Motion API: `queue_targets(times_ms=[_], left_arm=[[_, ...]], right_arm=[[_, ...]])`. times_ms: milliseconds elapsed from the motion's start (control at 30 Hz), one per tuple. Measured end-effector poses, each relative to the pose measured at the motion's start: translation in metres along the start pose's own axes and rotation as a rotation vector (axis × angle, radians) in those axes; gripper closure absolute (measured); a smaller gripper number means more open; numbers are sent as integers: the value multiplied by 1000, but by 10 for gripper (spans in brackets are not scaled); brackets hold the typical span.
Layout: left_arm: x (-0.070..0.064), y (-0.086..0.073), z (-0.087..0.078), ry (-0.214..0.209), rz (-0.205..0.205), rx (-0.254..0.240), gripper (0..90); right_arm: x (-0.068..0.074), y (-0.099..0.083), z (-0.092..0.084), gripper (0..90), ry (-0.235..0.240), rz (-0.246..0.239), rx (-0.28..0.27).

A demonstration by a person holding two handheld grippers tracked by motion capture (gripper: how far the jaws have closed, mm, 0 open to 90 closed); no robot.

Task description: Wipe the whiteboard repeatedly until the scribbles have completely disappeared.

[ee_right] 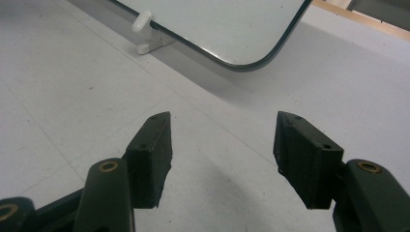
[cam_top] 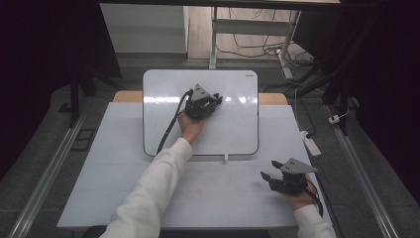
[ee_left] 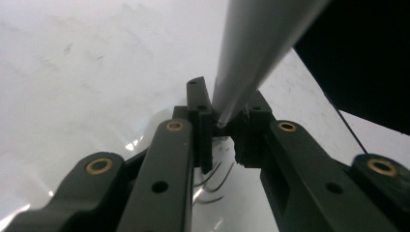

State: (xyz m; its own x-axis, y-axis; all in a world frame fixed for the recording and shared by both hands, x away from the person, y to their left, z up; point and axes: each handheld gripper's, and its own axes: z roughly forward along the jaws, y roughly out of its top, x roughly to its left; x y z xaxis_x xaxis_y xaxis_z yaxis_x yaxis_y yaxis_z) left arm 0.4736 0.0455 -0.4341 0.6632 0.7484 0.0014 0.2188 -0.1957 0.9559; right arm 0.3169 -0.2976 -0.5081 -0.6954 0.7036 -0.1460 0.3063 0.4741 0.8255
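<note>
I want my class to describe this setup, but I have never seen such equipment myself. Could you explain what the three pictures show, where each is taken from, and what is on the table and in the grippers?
There is no robot arm here: a person in white sleeves holds a hand-held gripper in each hand. The high view looks down on the table from above. The other two pictures come from small cameras riding on each gripper, looking along its two black fingers.

A whiteboard lies on the table, with a small white peg at its near edge.

The left gripper is over the whiteboard. In its own view, its fingers are shut on a grey marker whose tip meets the board, with a few dark curved strokes drawn there.

The right gripper sits near the table's right front corner, its fingers open, with nothing between them.
</note>
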Motion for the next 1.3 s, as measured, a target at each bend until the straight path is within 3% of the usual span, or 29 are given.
queue_targets(times_ms=[67, 200, 267, 333, 400, 500, 567, 633, 733, 833, 900, 967, 1033, 1100, 1200, 1300], left_arm=[[-3, -2, 0, -3, 5, -1, 784], [-13, -10, 8, -54, -8, 1, 784], [-16, -10, 8, -54, 11, 3, 784], [-12, -8, 5, -41, 28, 7, 784], [1, -5, -4, -4, 34, 1, 784], [21, -2, -17, 39, -4, -14, 784], [26, -1, -21, 48, -15, -17, 784], [22, -2, -19, 50, -13, -17, 784], [6, -6, -10, 5, -2, -7, 785], [-10, -9, -1, -22, 47, 11, 784], [-7, -7, -2, -8, 60, 11, 784], [7, -3, -9, 28, 36, -5, 784], [25, 1, -18, 57, -15, -24, 784], [35, 4, -24, 74, -37, -32, 784], [31, 2, -22, 66, -27, -27, 784], [16, 0, -10, 17, -15, -18, 784]], right_arm=[[0, 0, 1, 388, 0, 1, 3], [1, 0, 2, 388, 2, -6, 9], [0, 0, 1, 388, 2, -7, 8], [0, 0, 1, 387, -1, 1, 8], [-1, -1, 1, 387, 0, 2, 9], [-1, -1, 1, 386, 0, -1, 8], [0, -1, 1, 387, 0, 0, 9], [0, -1, 2, 387, 1, -4, 11], [1, 0, 3, 387, 1, -7, 12], [1, 0, 2, 387, 0, -5, 13], [0, 0, 2, 386, -1, -2, 14], [0, -1, 2, 385, -1, -2, 14], [0, -1, 1, 385, 0, -4, 12], [0, -1, 1, 386, 0, -5, 11], [0, -1, 2, 386, 0, -5, 14], [1, -1, 2, 386, 1, -6, 17]])
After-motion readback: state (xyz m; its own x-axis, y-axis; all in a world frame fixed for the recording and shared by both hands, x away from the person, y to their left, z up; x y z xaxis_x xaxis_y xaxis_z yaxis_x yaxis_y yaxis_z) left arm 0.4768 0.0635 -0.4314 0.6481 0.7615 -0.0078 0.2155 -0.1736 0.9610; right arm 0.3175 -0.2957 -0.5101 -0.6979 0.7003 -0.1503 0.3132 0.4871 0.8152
